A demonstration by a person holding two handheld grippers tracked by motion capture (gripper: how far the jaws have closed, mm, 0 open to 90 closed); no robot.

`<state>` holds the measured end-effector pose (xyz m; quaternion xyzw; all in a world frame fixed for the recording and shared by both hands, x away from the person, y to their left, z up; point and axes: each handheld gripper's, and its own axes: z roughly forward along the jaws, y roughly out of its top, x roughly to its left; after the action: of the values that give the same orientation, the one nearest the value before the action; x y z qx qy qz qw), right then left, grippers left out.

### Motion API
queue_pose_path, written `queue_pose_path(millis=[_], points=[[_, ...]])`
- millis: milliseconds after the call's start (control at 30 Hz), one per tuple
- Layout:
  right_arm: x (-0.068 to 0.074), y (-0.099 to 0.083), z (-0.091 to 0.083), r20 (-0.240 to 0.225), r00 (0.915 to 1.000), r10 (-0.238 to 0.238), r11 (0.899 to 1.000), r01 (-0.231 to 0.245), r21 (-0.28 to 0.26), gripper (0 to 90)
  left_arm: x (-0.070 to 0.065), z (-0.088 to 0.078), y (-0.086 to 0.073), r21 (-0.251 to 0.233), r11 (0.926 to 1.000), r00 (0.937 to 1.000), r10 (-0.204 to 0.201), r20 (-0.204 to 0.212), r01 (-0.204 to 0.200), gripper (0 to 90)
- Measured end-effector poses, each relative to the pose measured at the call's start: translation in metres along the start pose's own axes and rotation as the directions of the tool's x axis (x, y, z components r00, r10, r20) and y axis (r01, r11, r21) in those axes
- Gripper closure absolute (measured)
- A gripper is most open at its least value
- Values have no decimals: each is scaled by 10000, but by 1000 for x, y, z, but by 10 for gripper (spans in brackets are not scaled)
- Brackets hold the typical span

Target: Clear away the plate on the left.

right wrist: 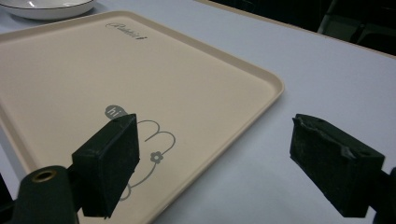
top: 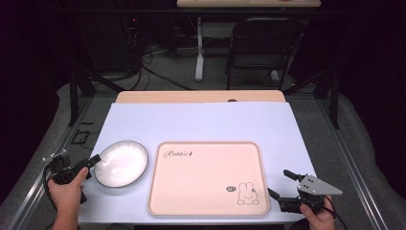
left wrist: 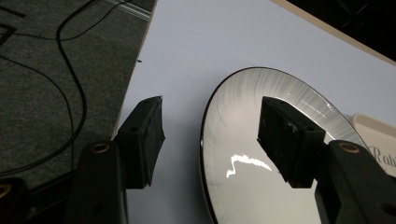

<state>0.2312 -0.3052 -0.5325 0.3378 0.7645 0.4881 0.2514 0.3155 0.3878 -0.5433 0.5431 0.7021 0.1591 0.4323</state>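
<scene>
A white plate with a thin dark rim lies on the pale mat, left of a beige tray printed with a rabbit. My left gripper is at the plate's left edge, open. In the left gripper view the plate has its rim between the jaws: one jaw stands outside over the mat, the other over the plate's inside, and neither pad presses on it. My right gripper is open at the tray's near right corner. In the right gripper view one jaw hangs over the tray and the other over the mat, with nothing between them.
The mat's left edge runs close to the left gripper, with grey floor and cables beyond it. A strip of wooden tabletop shows at the far side. A dark chair and a white table leg stand behind the table.
</scene>
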Motion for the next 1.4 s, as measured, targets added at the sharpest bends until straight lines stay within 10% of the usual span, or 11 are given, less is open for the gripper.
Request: queue_pose_path(millis=[1400], points=[[0,0,0,-32,10000,-18,10000,18,4,151,-5,22,-16,772,9966,9981,-332,528,290,565]])
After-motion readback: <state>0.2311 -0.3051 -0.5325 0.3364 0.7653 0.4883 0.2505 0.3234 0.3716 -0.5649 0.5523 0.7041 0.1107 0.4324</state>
